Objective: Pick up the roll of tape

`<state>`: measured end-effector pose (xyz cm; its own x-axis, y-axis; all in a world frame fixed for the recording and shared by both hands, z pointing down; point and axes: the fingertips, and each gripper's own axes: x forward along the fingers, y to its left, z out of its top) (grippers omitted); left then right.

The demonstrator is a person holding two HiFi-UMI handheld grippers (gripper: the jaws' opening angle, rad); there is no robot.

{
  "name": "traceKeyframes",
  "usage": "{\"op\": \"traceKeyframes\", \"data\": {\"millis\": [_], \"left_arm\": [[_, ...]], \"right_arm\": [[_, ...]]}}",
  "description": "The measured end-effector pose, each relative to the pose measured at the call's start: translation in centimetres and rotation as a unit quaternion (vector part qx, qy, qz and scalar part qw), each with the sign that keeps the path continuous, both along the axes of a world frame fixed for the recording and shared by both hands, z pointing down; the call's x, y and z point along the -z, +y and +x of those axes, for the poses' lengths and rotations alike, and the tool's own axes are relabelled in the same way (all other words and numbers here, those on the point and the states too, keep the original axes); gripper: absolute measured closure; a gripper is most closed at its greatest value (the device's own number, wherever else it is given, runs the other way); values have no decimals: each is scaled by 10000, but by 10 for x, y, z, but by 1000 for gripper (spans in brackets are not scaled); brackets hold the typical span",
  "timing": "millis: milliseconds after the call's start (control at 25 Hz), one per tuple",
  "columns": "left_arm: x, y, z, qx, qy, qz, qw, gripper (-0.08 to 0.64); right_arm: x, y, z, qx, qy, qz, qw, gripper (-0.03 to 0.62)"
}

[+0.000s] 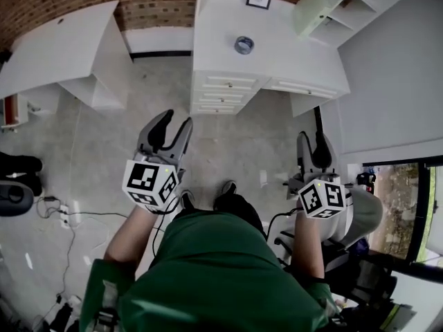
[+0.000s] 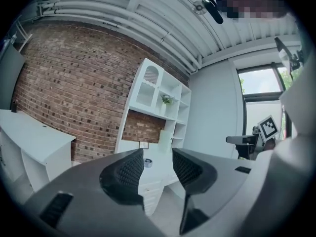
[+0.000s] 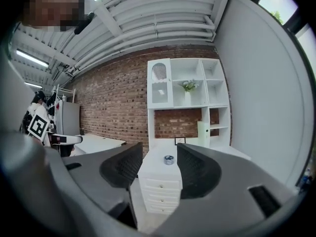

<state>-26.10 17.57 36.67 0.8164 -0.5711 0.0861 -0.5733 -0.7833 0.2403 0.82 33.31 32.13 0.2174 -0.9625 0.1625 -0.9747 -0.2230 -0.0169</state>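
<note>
A small grey-blue roll of tape (image 1: 243, 45) lies flat on the far white table (image 1: 294, 61), near a framed picture (image 1: 258, 0). The left tool (image 1: 176, 120) and right tool (image 1: 312, 141) both stand open, empty, well apart from it.

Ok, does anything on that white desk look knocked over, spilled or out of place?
Nothing stands out. The grey roll of tape lies flat on the white desk, the black-framed picture stands upright behind it, and the drawers are shut.
</note>
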Motion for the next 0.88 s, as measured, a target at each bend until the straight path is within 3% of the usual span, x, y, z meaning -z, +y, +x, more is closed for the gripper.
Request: {"op": "traceKeyframes", "data": {"millis": [320, 880], "left_arm": [[-11, -25, 39, 166, -224, -23, 9996, 367], [-3, -67, 163, 753, -501, -169, 9958, 367]], "right_arm": [[-22, -49, 37, 413, -198, -31, 9989, 368], [-26, -126, 165, 1184, -584, 57, 9912, 370]]}}
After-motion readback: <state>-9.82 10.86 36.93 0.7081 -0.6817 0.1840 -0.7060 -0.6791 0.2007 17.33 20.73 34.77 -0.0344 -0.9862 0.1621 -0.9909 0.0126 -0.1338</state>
